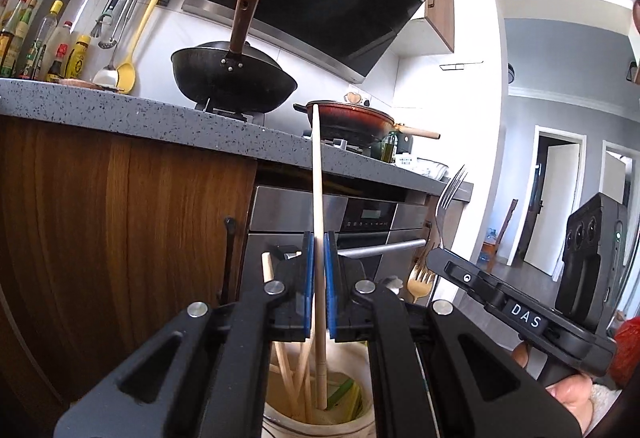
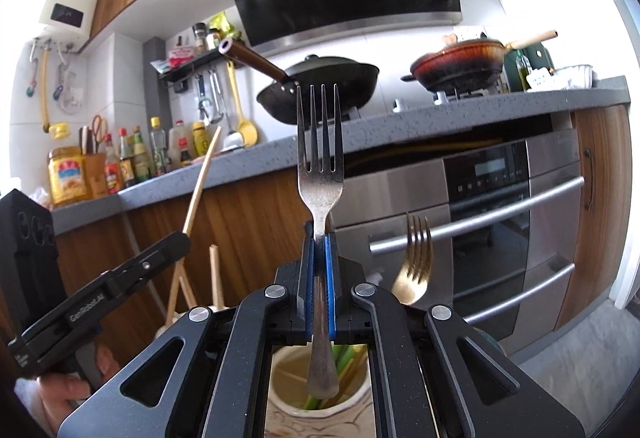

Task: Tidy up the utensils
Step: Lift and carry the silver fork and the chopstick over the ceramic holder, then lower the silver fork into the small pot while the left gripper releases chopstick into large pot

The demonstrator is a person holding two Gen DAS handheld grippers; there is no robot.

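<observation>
My left gripper [image 1: 319, 238] is shut on a pale wooden chopstick [image 1: 317, 173] that stands upright between the blue pads, its lower end over the white utensil holder [image 1: 280, 414]. Several more chopsticks [image 1: 288, 370] lean inside that holder. My right gripper [image 2: 320, 238] is shut on a silver fork [image 2: 320, 165], tines up, handle end hanging over the same holder [image 2: 288, 406]. A gold fork [image 2: 414, 270] stands in the holder just right of my right gripper. The right gripper [image 1: 434, 258] shows at the right of the left wrist view, the left gripper [image 2: 182, 238] at the left of the right wrist view.
A grey speckled counter [image 1: 120, 113] carries a black wok [image 1: 232, 77] and a red-brown pan [image 1: 352, 117] on the stove. Below it are wooden cabinet doors [image 1: 120, 217] and a steel oven [image 2: 500, 205]. Sauce bottles [image 2: 132, 157] and hanging utensils [image 1: 128, 37] line the back wall.
</observation>
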